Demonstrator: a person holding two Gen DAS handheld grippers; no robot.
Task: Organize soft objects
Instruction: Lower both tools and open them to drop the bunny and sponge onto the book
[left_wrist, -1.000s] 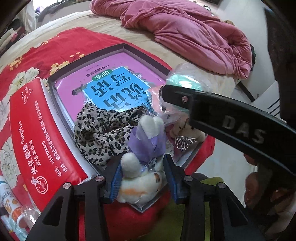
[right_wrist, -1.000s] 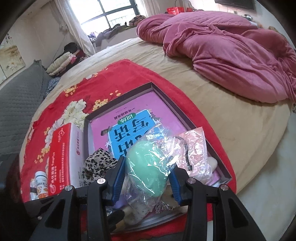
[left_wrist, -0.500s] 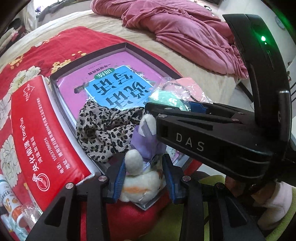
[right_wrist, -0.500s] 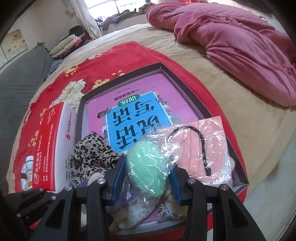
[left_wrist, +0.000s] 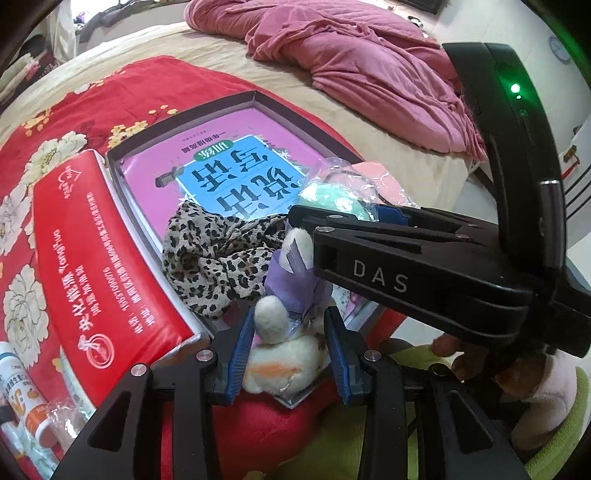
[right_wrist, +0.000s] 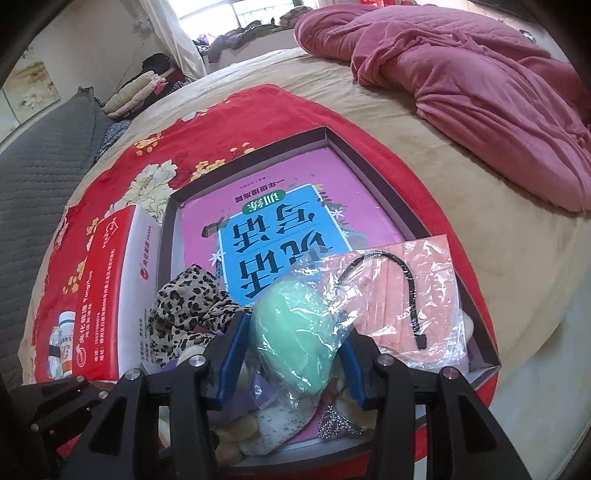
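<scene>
A white plush toy in a purple dress (left_wrist: 280, 354) lies at the near corner of a dark shallow box (left_wrist: 255, 96), and my left gripper (left_wrist: 290, 317) is shut on it. In the right wrist view, a green soft lump in a clear bag (right_wrist: 291, 339) sits between the blue pads of my right gripper (right_wrist: 293, 328). Those jaws are opening, though the pads still touch the bag. The bag rests low in the box (right_wrist: 325, 131) over the plush. One of the right gripper's fingers (left_wrist: 380, 280) crosses the left wrist view just above the plush.
The box holds a purple and blue book (right_wrist: 280, 229), a leopard-print cloth (left_wrist: 214, 258) and a bagged pink mask (right_wrist: 406, 295). A red tissue pack (left_wrist: 96, 258) and a bottle (left_wrist: 22, 398) lie to the left. A pink blanket (right_wrist: 480, 92) is heaped on the bed behind.
My right gripper has come down over the box with the green bag, which now sits lower by the plush. The pink mask packet has spread flat. My left gripper has stayed put.
</scene>
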